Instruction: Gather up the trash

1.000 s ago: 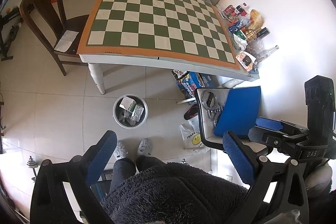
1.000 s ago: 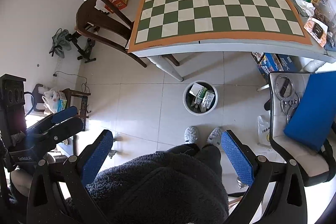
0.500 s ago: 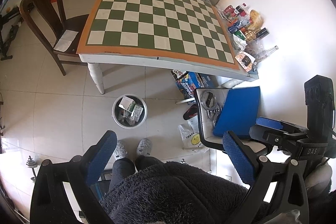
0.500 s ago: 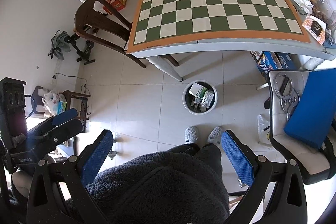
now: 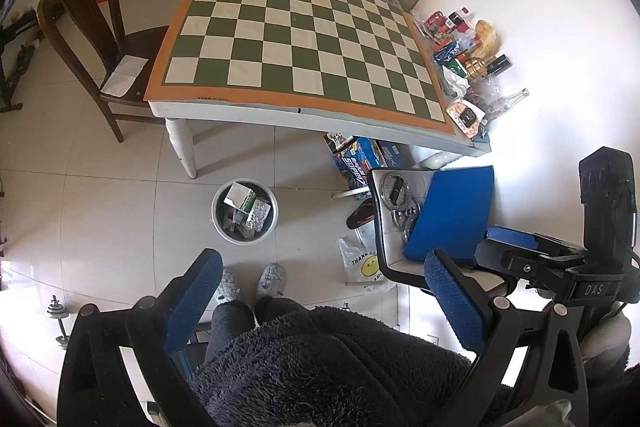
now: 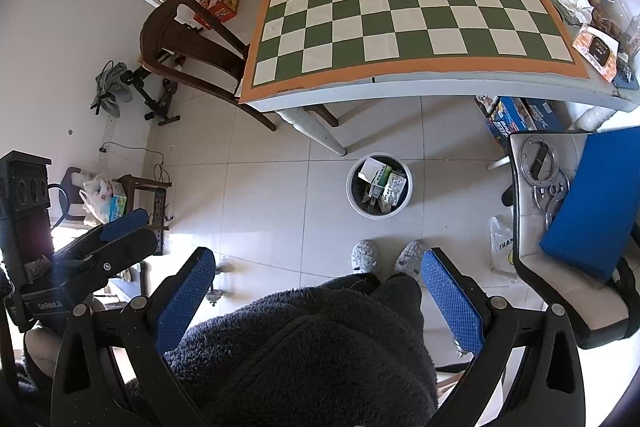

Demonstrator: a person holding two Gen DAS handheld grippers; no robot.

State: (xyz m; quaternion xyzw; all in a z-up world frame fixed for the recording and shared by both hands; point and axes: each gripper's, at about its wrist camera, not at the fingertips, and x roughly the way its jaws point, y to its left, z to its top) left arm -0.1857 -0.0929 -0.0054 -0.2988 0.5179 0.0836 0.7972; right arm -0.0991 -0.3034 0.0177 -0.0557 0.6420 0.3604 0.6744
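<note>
Left gripper [image 5: 320, 303]: fingers gaping apart — holding nothing.
Right gripper [image 6: 316, 301]: likewise gaping, empty.
Trash bin [image 5: 244, 213]: sitting ahead, beyond the fingertips — filled with boxes.

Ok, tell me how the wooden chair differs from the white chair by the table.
The wooden chair is dark brown; the white chair is pale with a black rim. The wooden chair's seat carries only a sheet of paper; the white chair's holds a blue cushion and metal rings. Both stand beside the checkered table.
</note>
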